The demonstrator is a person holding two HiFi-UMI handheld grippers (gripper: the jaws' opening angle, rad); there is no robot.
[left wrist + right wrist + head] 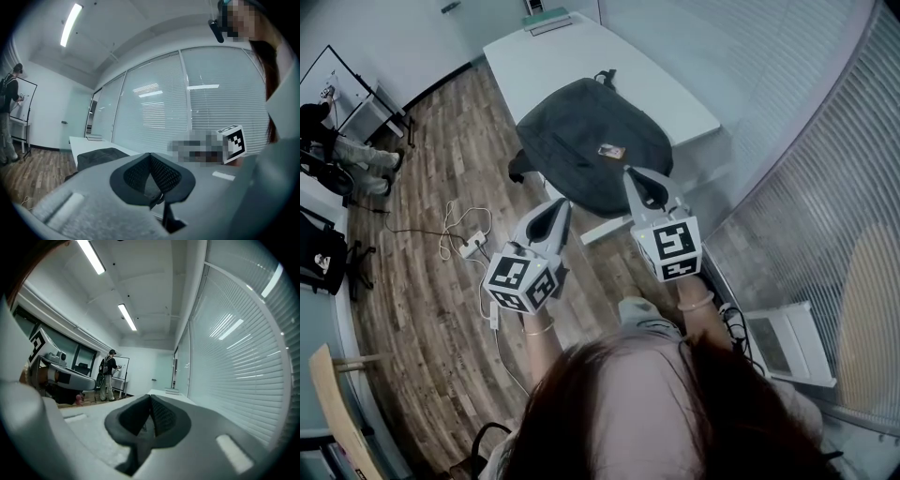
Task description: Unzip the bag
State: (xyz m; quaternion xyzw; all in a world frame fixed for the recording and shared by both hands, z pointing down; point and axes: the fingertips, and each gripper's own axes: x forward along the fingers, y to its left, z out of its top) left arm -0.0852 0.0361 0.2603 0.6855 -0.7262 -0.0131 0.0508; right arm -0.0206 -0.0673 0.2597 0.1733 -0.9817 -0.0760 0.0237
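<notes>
- Task object: dark grey fabric backpack (pixel 592 141), lying flat on the white rectangular counter (pixel 553 56). Its near end overhangs the counter's front edge, towards the person. Carry loop at the far end; small printed tag (pixel 611 150) on the top face.
- Left gripper (pixel 555 214): clenched, with the two dark ribbed pads meeting and nothing between them in the left gripper view. It is held in the air, short of the backpack's near-left edge and not touching it.
- Right gripper (pixel 639 186): also clenched on nothing, pads together in the right gripper view. Its tip is just off the backpack's near-right edge. That view looks over the backpack and along the counter into the room.
- Step in hand (judgement): approach. Neither gripper has contact with the backpack and no part of the zip looks open, so the unzipping has not begun.
- Zip location: cannot make out the slider or pull tab in any view. A faint seam runs across the top face, but whether it is the zip line I cannot tell.
- Next move calls for (judgement):
  - lowering both grippers to the backpack and finding the pull tab;
  - parting one gripper's pads to take the tab;
  - using the other to pin the fabric beside the zip so the backpack does not drag.
- Risk noted: given the overhang, an unbraced pull towards the person could slide the backpack off the counter onto the wood-plank floor (pixel 441 187).
</notes>
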